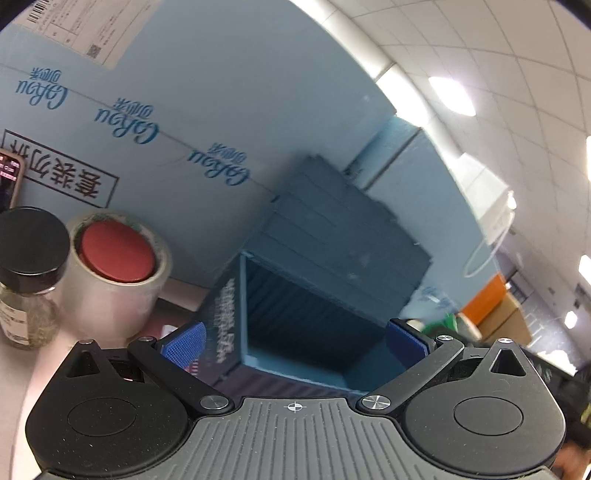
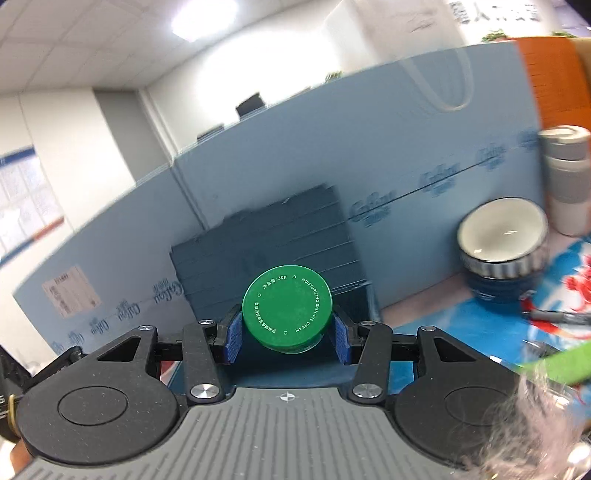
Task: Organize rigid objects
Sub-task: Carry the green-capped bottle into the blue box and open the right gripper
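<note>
Clamping a green cream jar [image 2: 287, 314] between its blue pads, right gripper [image 2: 287, 334] holds it lifted above the blue storage box [image 2: 266, 236]. Left gripper [image 1: 293, 341] jaws stand wide, straddling the box's open rim [image 1: 295, 314]; tape roll [image 1: 118, 273] and spice jar [image 1: 29, 273] crowd the left side.

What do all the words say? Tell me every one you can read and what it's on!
"MOISTURIZING SKIN-FIT CREAM" and "30g": on the green jar, held in the right tongs.
"CoRou", printed again and again, upside down: on the big light blue carton.
Boxed Chinese characters, upside down: same carton; I cannot read them surely.
Shipping label with barcode: too small.
White print on the dark blue box: too blurred.
Phone screen: too blurred.
</note>
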Demonstrator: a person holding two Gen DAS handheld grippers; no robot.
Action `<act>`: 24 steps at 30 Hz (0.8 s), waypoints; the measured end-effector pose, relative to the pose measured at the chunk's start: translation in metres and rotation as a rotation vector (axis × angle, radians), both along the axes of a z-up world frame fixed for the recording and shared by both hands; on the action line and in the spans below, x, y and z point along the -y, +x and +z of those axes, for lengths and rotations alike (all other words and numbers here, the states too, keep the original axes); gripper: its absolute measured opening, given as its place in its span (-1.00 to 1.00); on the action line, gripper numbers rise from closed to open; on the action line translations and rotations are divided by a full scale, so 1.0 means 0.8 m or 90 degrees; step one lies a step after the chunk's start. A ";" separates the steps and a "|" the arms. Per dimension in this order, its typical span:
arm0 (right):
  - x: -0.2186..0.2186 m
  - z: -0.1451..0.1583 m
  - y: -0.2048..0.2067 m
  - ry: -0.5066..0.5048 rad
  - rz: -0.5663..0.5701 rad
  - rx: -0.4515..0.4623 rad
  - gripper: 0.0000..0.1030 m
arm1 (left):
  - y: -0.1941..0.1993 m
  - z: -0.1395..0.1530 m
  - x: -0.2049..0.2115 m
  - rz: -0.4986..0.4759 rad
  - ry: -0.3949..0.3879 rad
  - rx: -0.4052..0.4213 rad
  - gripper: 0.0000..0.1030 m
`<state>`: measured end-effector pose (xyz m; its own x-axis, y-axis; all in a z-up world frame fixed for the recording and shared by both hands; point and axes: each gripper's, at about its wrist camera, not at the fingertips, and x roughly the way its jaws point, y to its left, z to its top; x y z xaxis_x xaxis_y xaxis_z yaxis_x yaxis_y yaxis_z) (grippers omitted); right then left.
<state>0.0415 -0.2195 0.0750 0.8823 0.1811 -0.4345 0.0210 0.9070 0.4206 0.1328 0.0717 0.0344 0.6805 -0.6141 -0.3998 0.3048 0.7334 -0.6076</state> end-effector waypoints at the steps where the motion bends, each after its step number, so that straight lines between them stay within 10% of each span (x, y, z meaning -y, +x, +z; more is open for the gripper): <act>1: -0.007 -0.002 0.013 -0.007 0.004 -0.013 -0.13 | 0.002 -0.002 0.000 -0.002 0.001 -0.005 1.00; 15: -0.084 -0.067 0.120 -0.207 0.007 -0.241 -0.13 | 0.019 -0.023 -0.013 -0.037 -0.036 -0.060 1.00; 24: -0.073 -0.075 0.128 -0.187 0.022 -0.302 -0.07 | 0.025 -0.034 -0.002 -0.066 -0.059 -0.090 1.00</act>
<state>0.1437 -0.1614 0.0153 0.5733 0.0178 -0.8191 0.1151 0.9881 0.1020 0.1527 0.0736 0.0074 0.5531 -0.7162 -0.4255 0.2821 0.6416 -0.7133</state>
